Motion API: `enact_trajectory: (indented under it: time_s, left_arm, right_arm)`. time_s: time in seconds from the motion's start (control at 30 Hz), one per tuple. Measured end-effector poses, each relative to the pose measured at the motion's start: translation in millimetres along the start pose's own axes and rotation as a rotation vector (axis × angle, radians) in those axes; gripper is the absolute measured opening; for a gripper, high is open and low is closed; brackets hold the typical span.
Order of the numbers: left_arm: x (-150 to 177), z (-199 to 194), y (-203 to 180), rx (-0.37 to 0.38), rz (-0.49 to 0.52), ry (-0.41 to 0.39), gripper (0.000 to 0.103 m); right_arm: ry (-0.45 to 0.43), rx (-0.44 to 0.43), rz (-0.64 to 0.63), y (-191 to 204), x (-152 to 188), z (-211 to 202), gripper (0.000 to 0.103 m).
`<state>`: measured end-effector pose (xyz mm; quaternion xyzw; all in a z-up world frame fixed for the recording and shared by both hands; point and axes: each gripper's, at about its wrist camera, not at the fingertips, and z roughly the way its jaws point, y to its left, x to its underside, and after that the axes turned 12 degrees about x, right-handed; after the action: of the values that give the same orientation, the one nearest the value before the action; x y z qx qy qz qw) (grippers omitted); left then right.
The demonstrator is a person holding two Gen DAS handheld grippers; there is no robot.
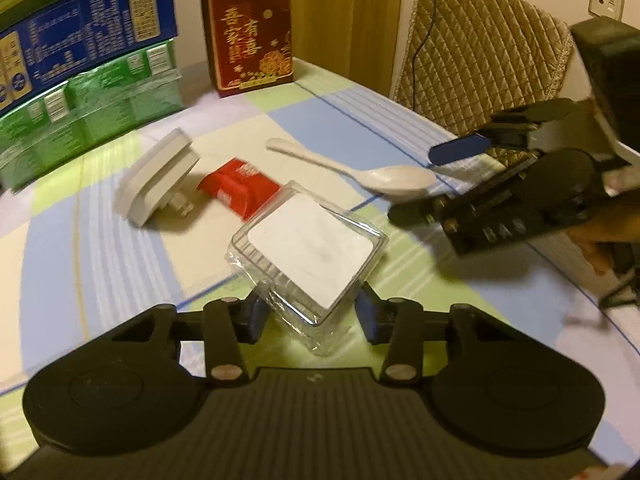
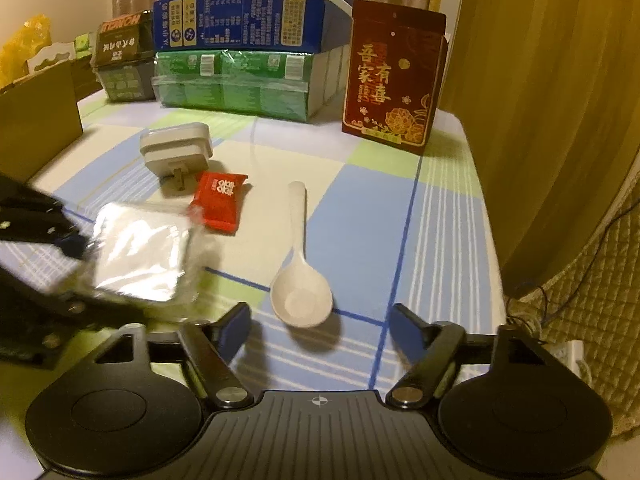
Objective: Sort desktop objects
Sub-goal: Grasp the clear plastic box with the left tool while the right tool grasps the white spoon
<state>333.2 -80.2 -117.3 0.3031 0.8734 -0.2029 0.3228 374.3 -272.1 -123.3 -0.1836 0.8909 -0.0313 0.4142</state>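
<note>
My left gripper (image 1: pixel 310 316) is shut on a clear plastic box (image 1: pixel 308 248) with a white top, held tilted just above the checked tablecloth (image 1: pixel 120 216). In the right wrist view the same box (image 2: pixel 140 256) shows blurred at the left, in the left gripper (image 2: pixel 86 272). A white spoon (image 2: pixel 300 272) lies bowl towards me, just ahead of my open right gripper (image 2: pixel 320 322), which holds nothing. The left wrist view has the spoon (image 1: pixel 360 166) lying beside the right gripper (image 1: pixel 428 184). A red sachet (image 2: pixel 218 202) and a white plug adapter (image 2: pixel 176 150) lie further back.
A dark red printed box (image 2: pixel 394 80) stands upright at the back right. Stacked blue and green cartons (image 2: pixel 240 48) line the back edge, with a cardboard box (image 2: pixel 36 120) at the left. A quilted chair back (image 1: pixel 480 48) stands beyond the table's right edge.
</note>
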Motion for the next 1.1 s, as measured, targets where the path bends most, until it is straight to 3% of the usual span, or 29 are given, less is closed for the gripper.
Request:
enact_trajectory:
  time_s: [0.13,0.23,0.3,0.6,1.1]
  left_arm:
    - [10.9,-16.8,7.4,-0.025,-0.038,-0.026,0.039]
    - [17.8,-24.0,14.2,-0.050,-0.073,-0.049,0.039]
    - [20.0,-26.2,19.1,-0.055,-0.096,-0.056,0.038]
    - [24.3,-35.0,13.0,-0.062,-0.115,-0.065,0.038]
    - [51.4,-92.3,-16.0,-0.082,-0.224,-0.133,0.038]
  right_arm:
    - [-0.007,-0.029,0.044,0.9,-4.1,5.8,0.066]
    - [-0.005,-0.026,0.080,2.1,-7.1,10.6,0.055]
    - [-0.008,-0.012,0.095,2.8,-9.9,10.6,0.031]
    - [0.013,0.036,0.114,11.2,-1.0,-8.9,0.031]
    - [-0.004,0.012,0.213,46.0,17.7,-97.7,0.030]
